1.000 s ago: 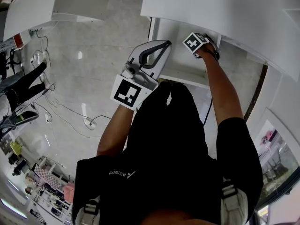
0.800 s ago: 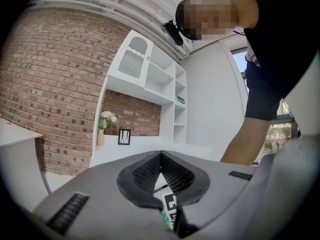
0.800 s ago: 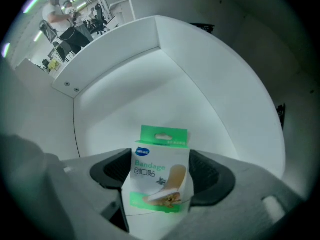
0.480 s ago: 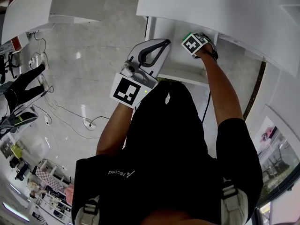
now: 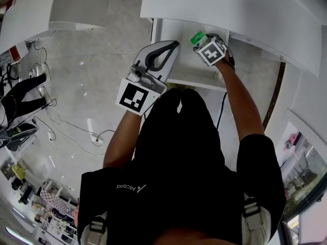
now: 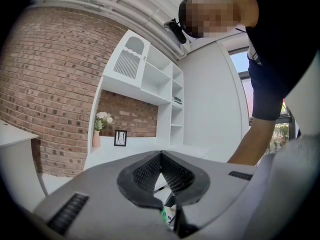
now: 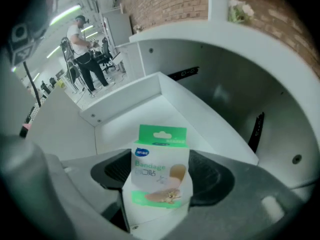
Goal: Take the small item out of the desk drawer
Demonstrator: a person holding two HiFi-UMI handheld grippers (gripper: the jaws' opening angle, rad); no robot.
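A small green-and-white bandage box (image 7: 159, 176) stands upright between the pads of my right gripper (image 7: 161, 184), which is shut on it. It hangs just above the open white desk drawer (image 7: 150, 109). From the head view, the box (image 5: 197, 37) shows as a green corner at the tip of the right gripper (image 5: 200, 41), over the drawer (image 5: 173, 32) under the desk top (image 5: 230, 6). My left gripper (image 5: 174, 44) lies over the drawer's left side with its jaws shut and nothing held. The left gripper (image 6: 161, 155) points up at a white shelf unit.
A second white table (image 5: 51, 9) stands at the upper left, with cables (image 5: 76, 129) on the pale floor between. A white shelf unit (image 6: 150, 81) and a vase of flowers (image 6: 98, 129) stand against a brick wall. A person (image 7: 82, 49) stands far off.
My right gripper has drawn back leftward out from under the desk top, and the green box now shows at its tip. The left gripper has barely shifted.
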